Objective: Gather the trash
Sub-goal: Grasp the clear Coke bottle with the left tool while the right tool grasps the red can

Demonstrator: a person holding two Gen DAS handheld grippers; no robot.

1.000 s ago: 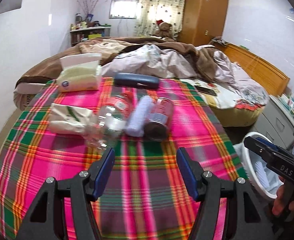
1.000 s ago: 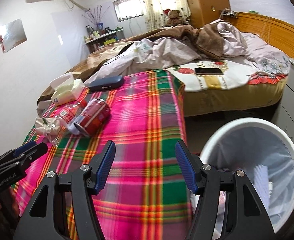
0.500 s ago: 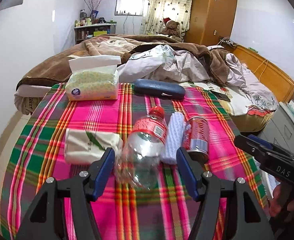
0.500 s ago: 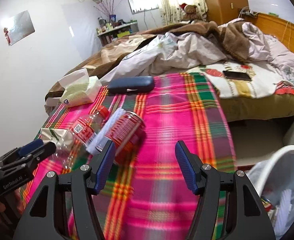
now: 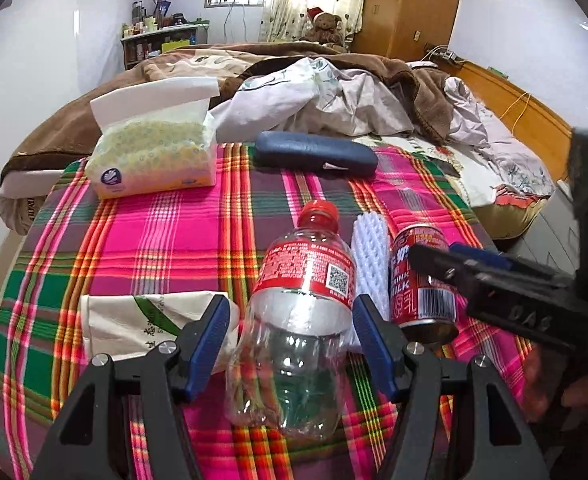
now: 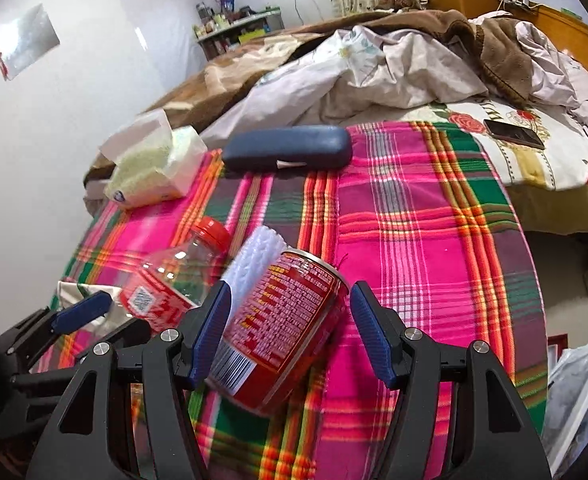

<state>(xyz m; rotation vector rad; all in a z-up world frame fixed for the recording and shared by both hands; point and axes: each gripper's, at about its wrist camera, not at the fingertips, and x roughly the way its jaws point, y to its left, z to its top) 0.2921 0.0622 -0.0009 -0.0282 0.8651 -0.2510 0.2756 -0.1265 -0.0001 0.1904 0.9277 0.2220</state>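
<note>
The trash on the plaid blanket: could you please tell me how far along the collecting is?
Done: nothing I can confirm; the bin's contents are unclear. In hand: the left tongs are open around the empty plastic bottle, and the right tongs are open around the red can; neither is gripped yet. Left: both of those, plus the white ribbed piece and the crumpled paper packet.

Pink-green plaid cloth [image 5: 166, 240]; red can [image 6: 286, 320]; red-capped clear bottle [image 5: 297, 320]; navy case [image 5: 313, 154].
</note>
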